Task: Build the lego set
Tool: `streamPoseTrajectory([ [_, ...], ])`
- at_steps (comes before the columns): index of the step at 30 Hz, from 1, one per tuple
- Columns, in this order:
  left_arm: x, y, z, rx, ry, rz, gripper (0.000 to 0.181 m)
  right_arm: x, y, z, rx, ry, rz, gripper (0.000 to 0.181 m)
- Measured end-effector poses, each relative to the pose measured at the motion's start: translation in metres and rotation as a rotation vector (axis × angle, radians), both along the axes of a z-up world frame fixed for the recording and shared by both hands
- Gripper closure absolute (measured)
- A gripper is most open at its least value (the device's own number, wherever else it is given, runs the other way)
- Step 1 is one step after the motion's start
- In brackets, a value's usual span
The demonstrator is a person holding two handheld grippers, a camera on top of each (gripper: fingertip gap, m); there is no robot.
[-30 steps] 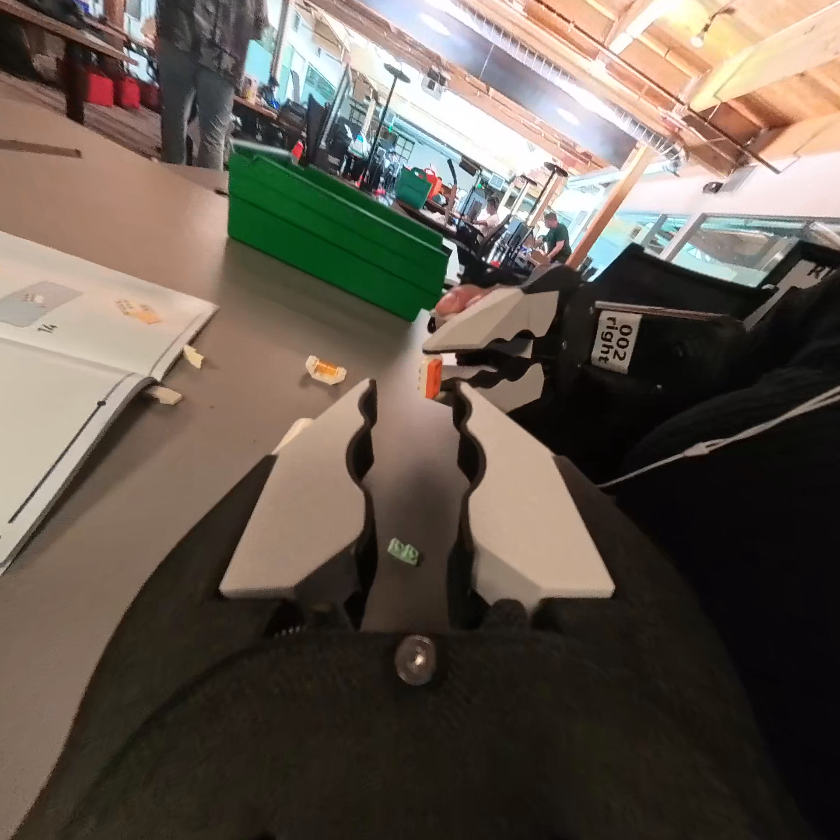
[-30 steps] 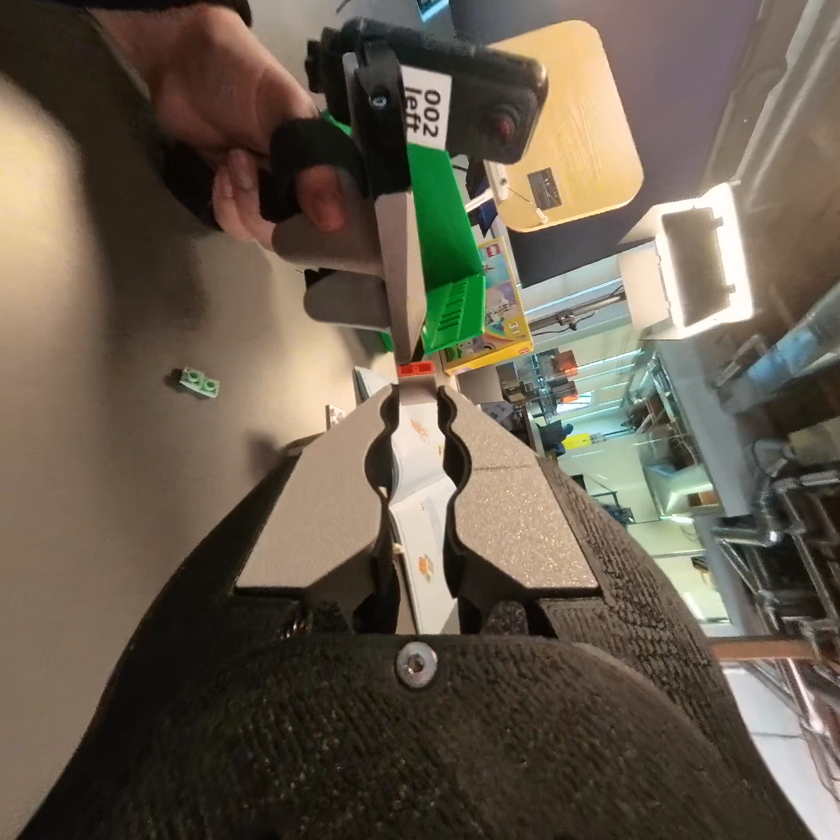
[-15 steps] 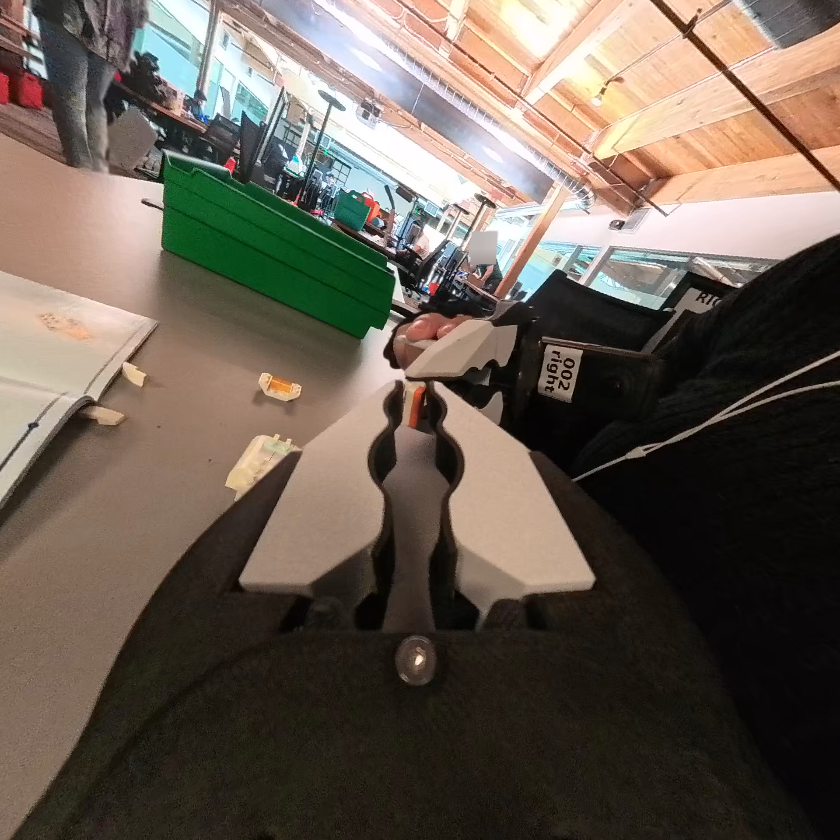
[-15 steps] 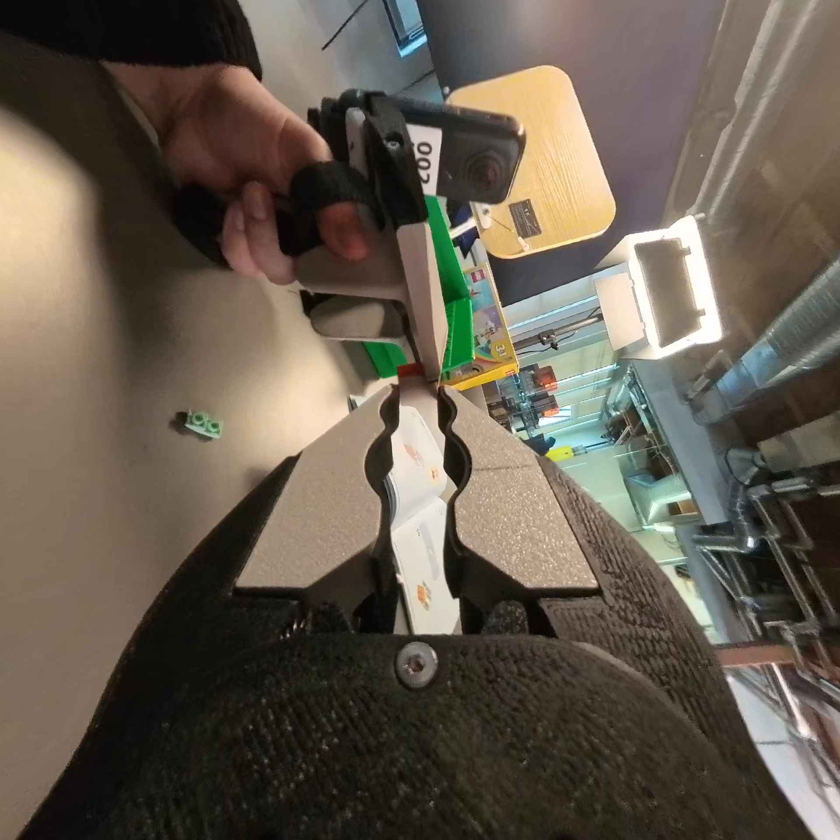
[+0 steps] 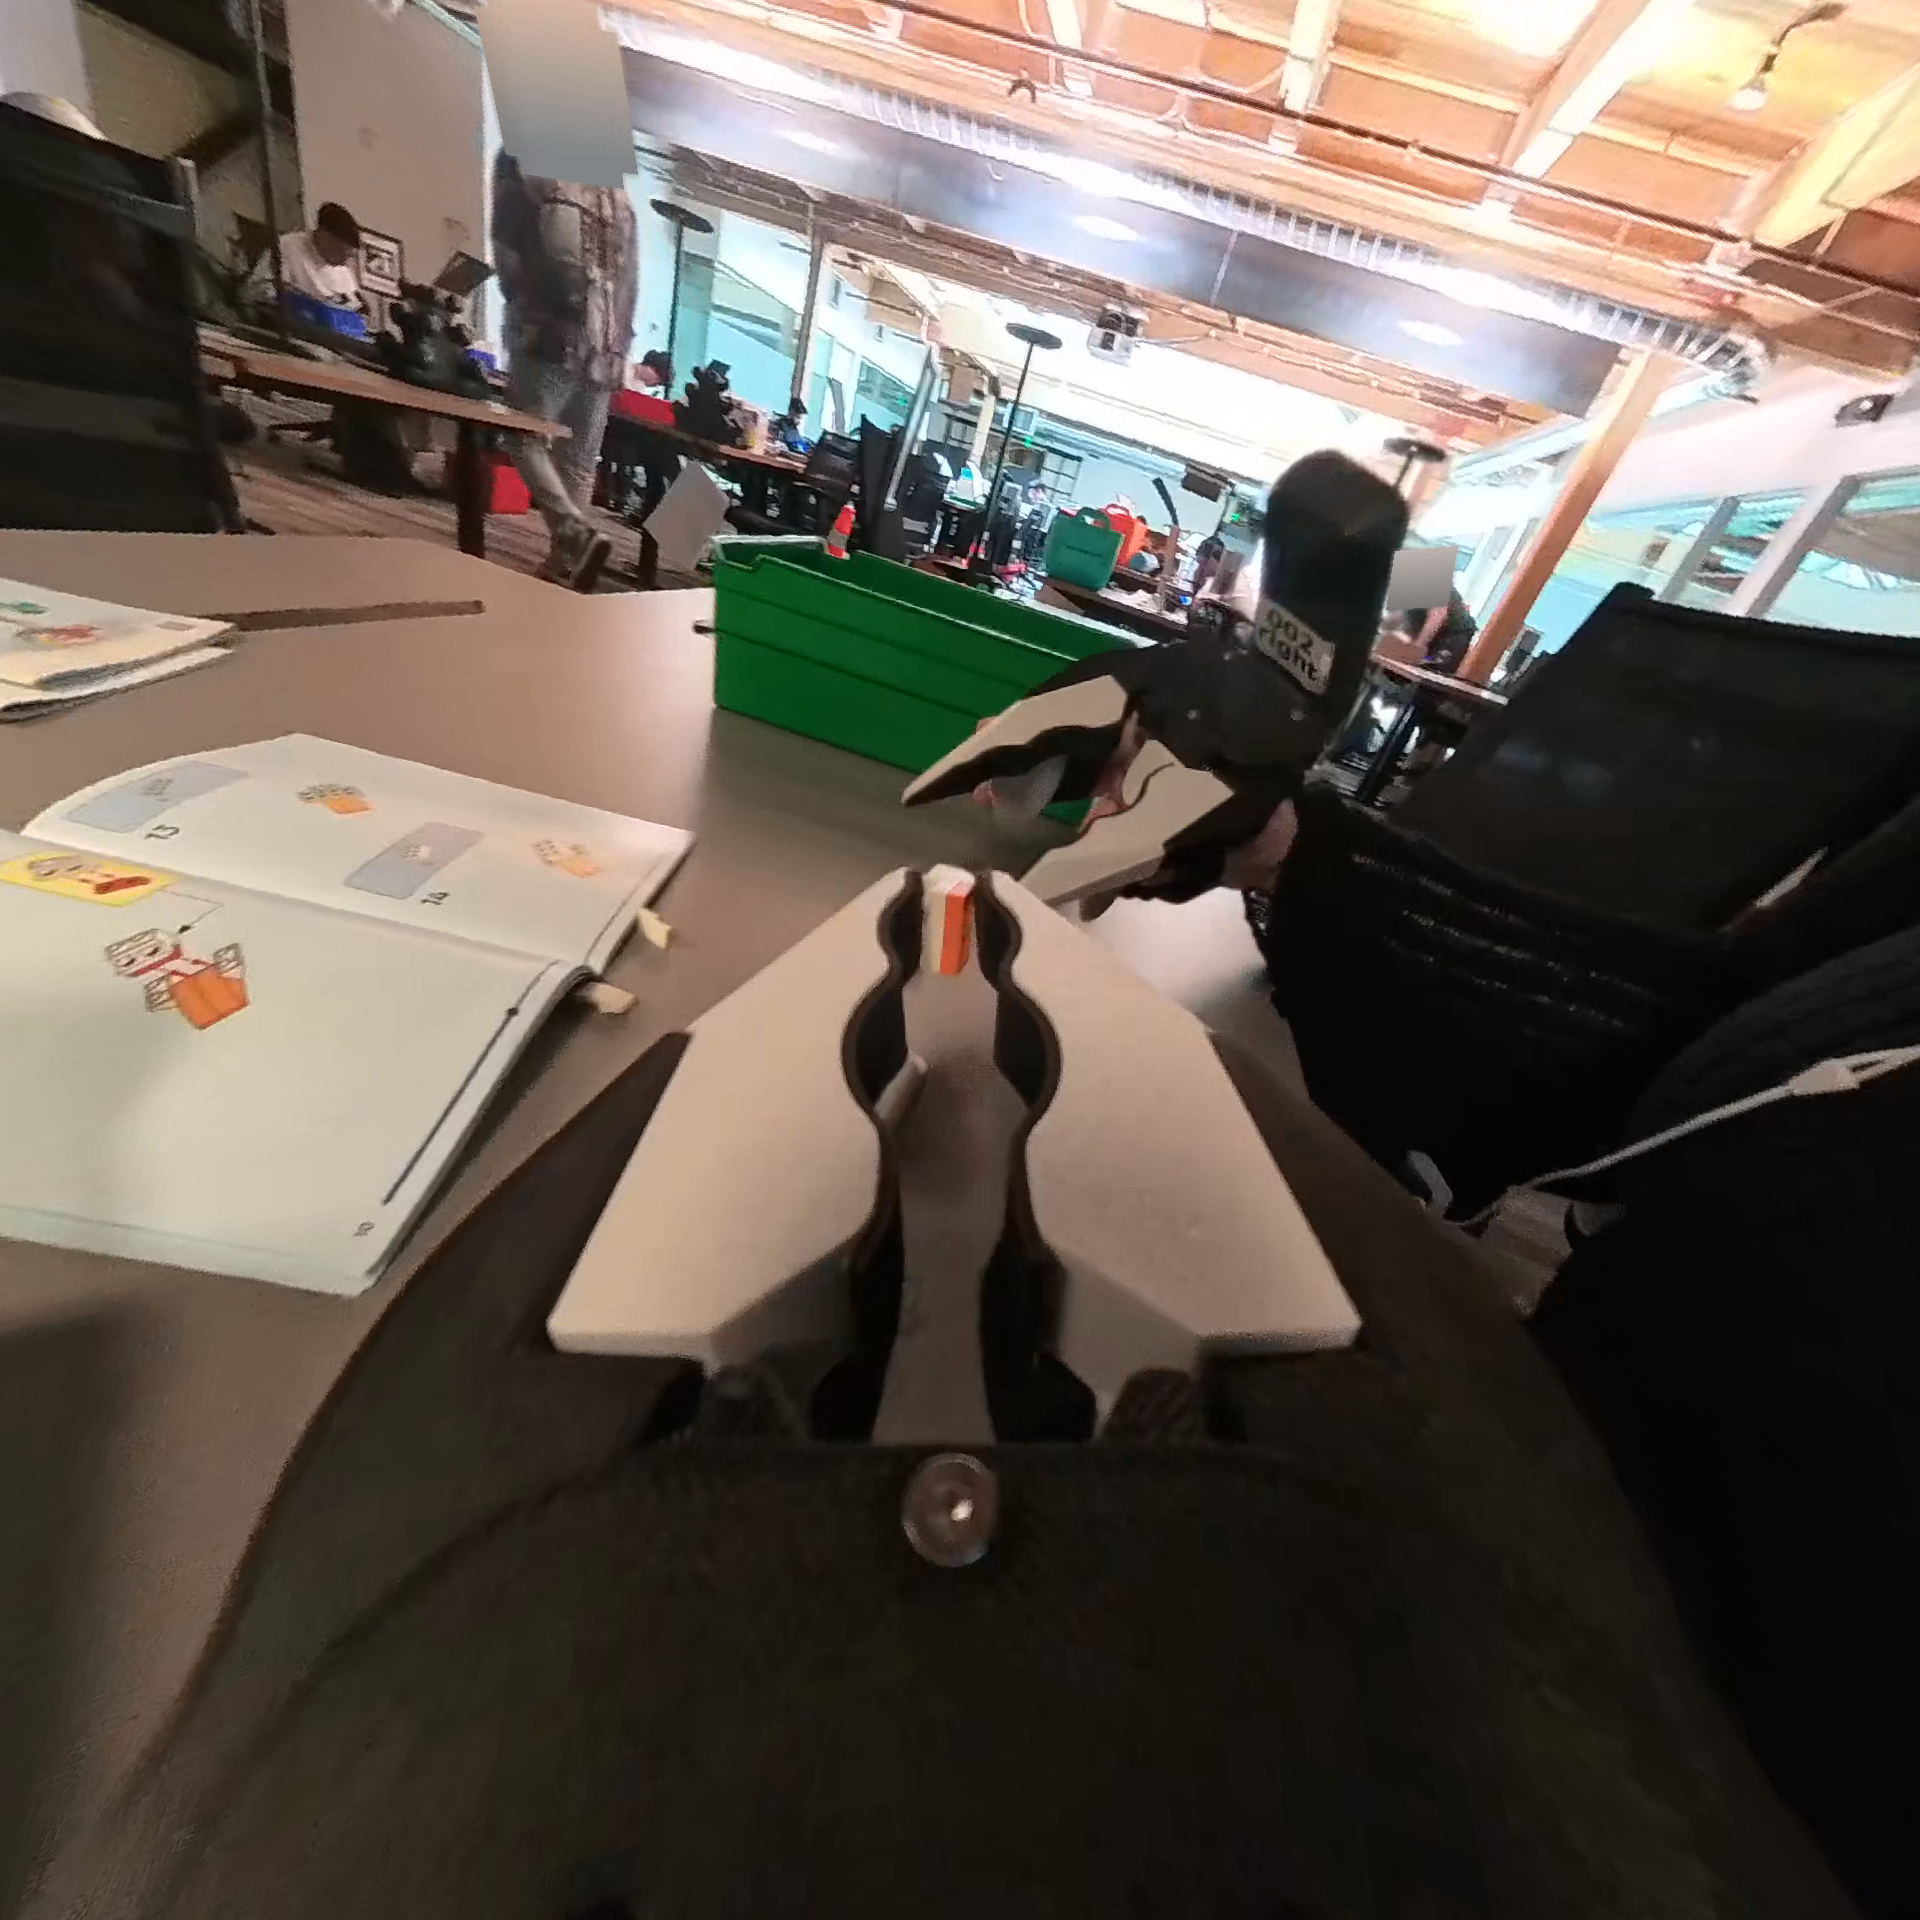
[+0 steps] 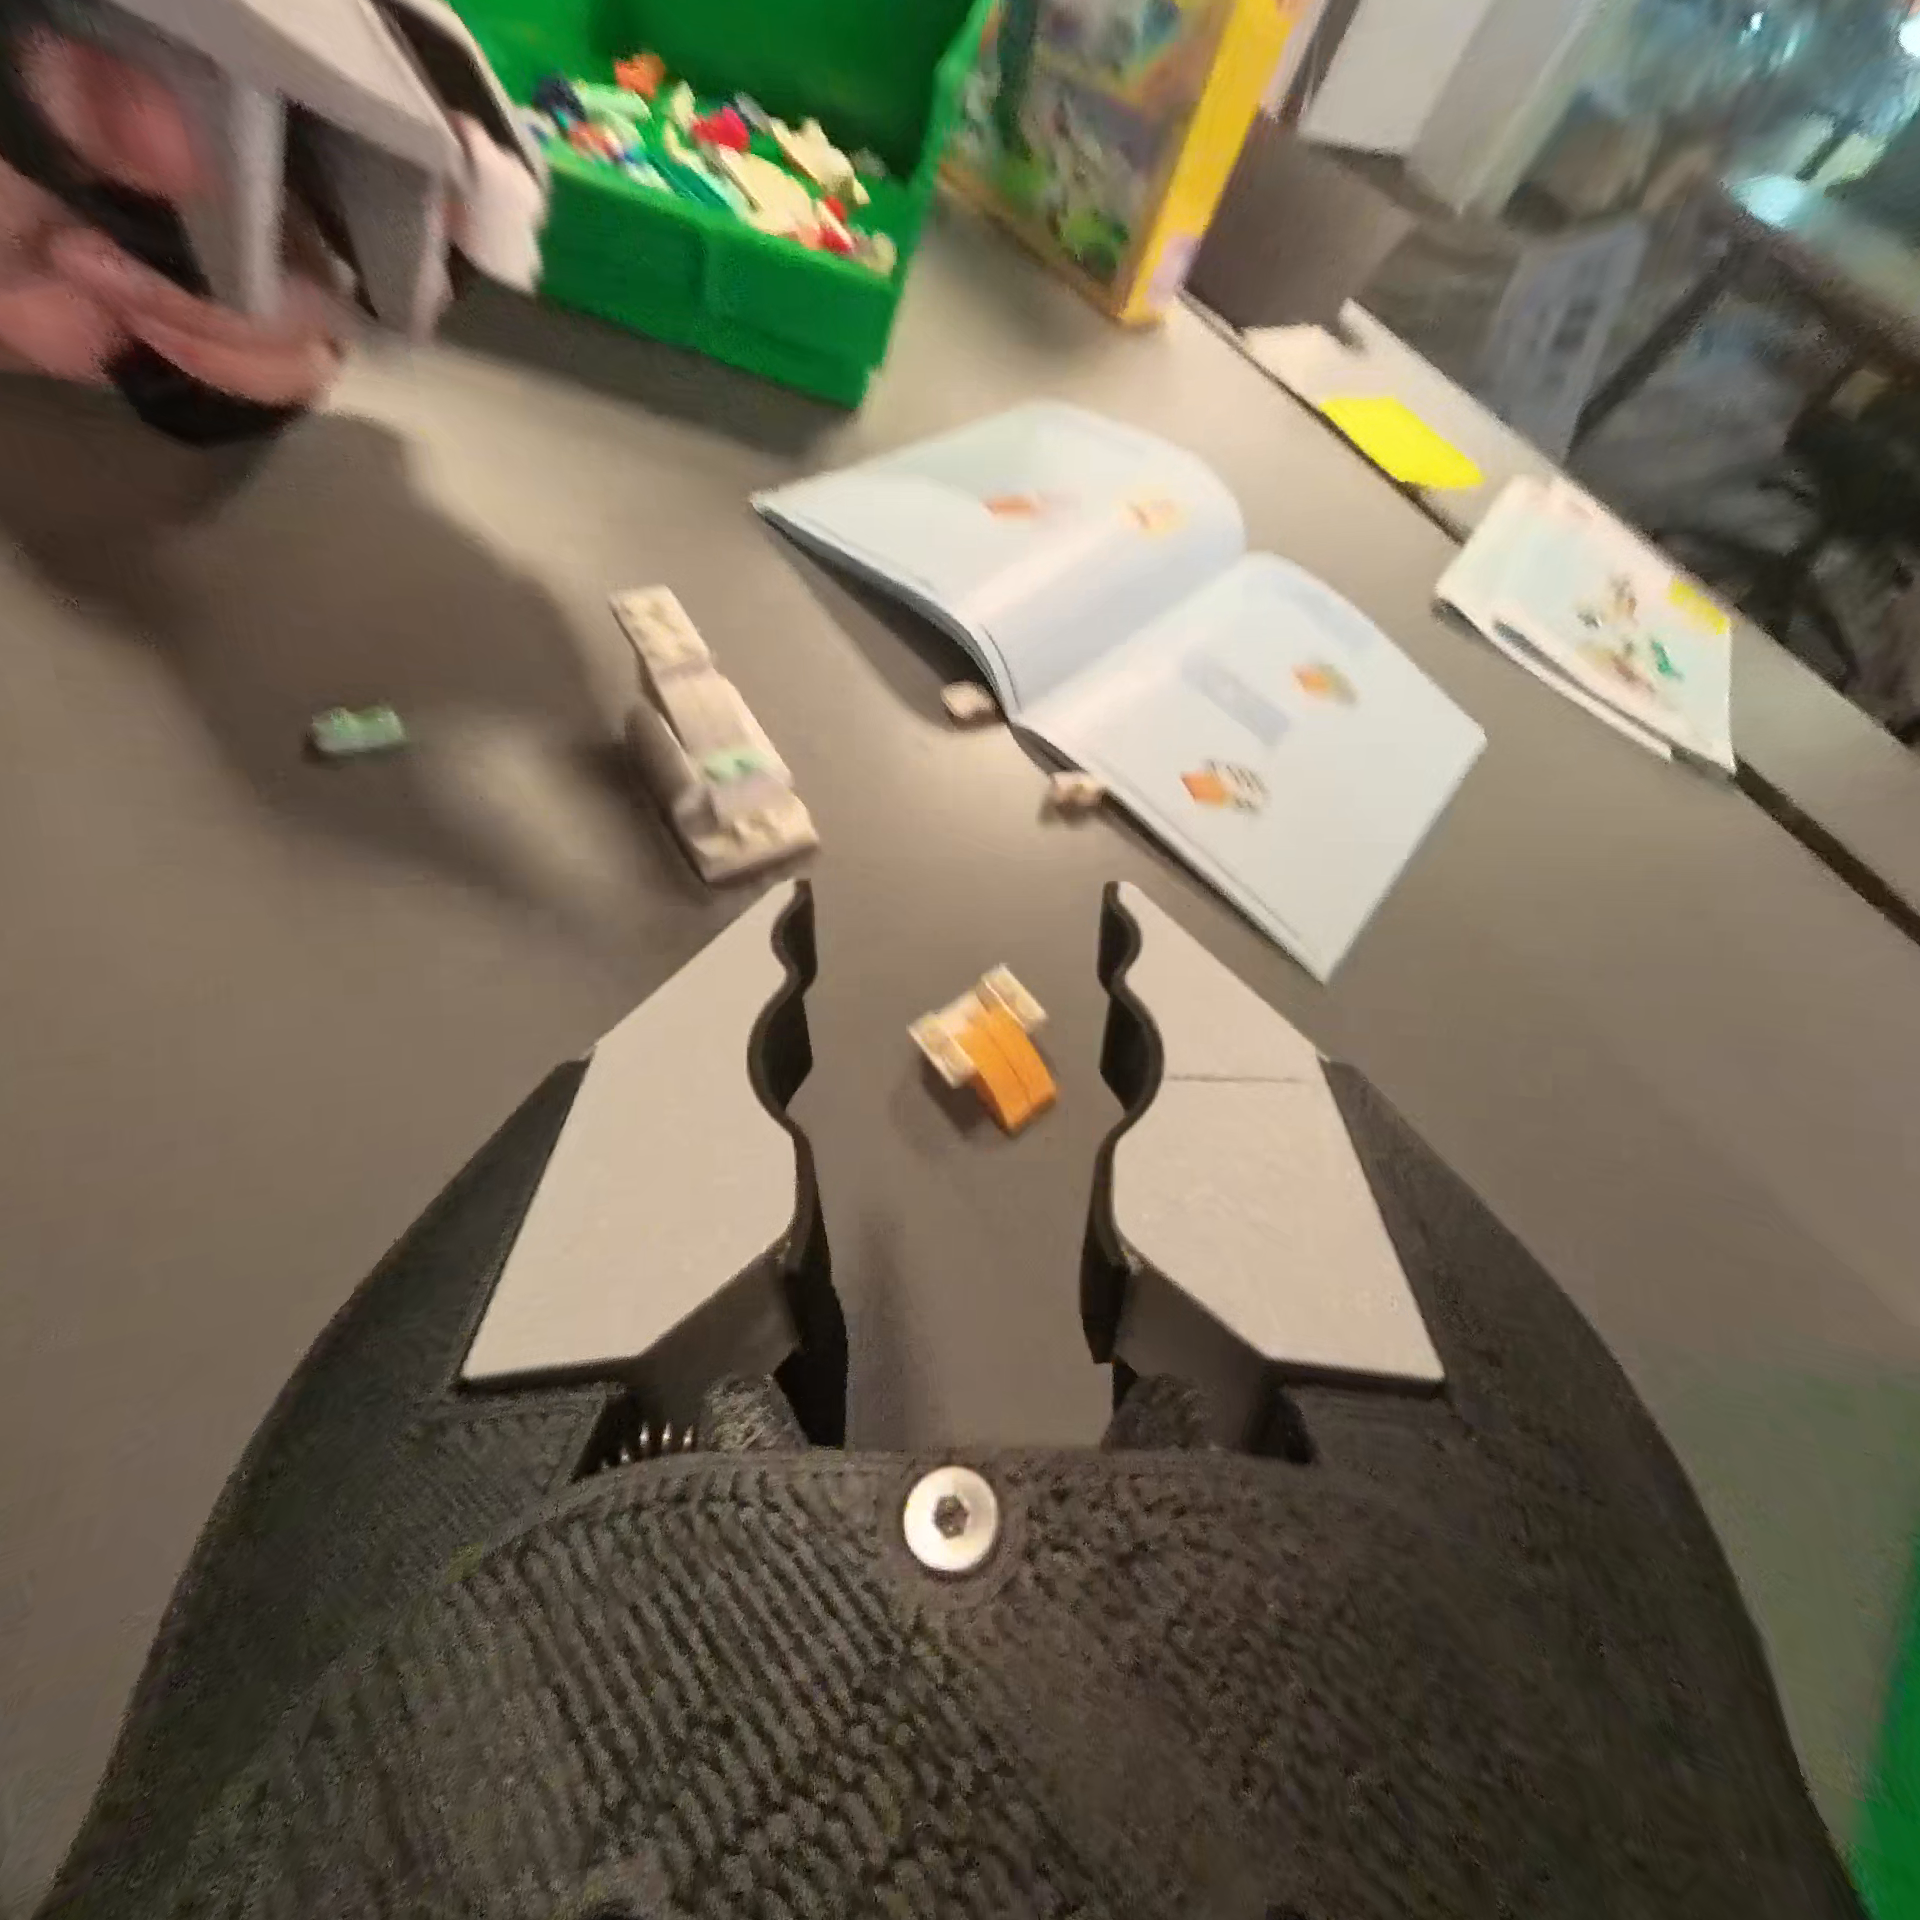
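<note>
My left gripper (image 5: 948, 896) is shut on a small orange and white lego piece (image 5: 950, 925), held above the grey table. My right gripper (image 6: 954, 925) is open and empty, hovering over an orange and white lego assembly (image 6: 985, 1047) that lies on the table between its fingers. A grey and white lego build (image 6: 707, 740) lies just beyond it, with a small green plate (image 6: 357, 729) to its left. The right gripper also shows in the left wrist view (image 5: 1049, 790), open, beyond the held piece. The left gripper shows blurred at the top left of the right wrist view (image 6: 343, 135).
An open instruction booklet (image 6: 1143, 634) (image 5: 260, 966) lies on the table with two small pale pieces (image 6: 1070, 790) at its edge. A green bin (image 6: 727, 197) (image 5: 883, 665) of loose bricks stands behind, a yellow lego box (image 6: 1081, 156) beside it. More booklets (image 6: 1590, 623) lie at the right. My right fingertips sit around 15 cm from my left ones. The small green plate (image 6: 357, 729) is about 12 cm from both grippers' fingertips.
The orange and white piece has passed from my right gripper to my left, which shut on it. My right gripper has opened, swung away and now points down at the table.
</note>
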State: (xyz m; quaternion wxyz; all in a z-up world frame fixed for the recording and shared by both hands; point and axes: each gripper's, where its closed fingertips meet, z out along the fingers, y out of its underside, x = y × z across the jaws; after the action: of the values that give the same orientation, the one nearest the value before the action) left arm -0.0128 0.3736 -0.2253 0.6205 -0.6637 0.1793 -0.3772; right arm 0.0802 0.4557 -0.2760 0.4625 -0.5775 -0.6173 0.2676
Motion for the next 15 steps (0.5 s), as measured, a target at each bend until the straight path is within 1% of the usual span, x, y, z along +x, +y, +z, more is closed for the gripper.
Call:
streamPoseTrajectory([
  [2, -0.005, 0.003, 0.0, -0.011, -0.015, 0.023, 0.172, 0.009, 0.011, -0.011, 0.017, -0.059, -0.001, 0.127],
  [4, -0.01, 0.005, 0.0, -0.02, -0.034, 0.039, 0.172, 0.014, 0.015, -0.026, 0.023, -0.134, 0.059, 0.126],
  [7, -0.013, 0.008, -0.002, -0.045, -0.071, 0.039, 0.172, 0.017, 0.012, -0.046, -0.043, -0.236, 0.163, 0.127],
  [9, -0.014, 0.008, -0.002, -0.059, -0.093, 0.031, 0.172, 0.018, 0.014, -0.049, -0.054, -0.255, 0.2, 0.137],
  [13, -0.014, 0.007, -0.001, -0.073, -0.129, 0.006, 0.172, 0.015, 0.016, -0.05, -0.104, -0.243, 0.249, 0.142],
  [15, -0.015, 0.007, 0.0, -0.071, -0.145, 0.004, 0.172, 0.014, 0.018, -0.052, -0.127, -0.251, 0.259, 0.139],
])
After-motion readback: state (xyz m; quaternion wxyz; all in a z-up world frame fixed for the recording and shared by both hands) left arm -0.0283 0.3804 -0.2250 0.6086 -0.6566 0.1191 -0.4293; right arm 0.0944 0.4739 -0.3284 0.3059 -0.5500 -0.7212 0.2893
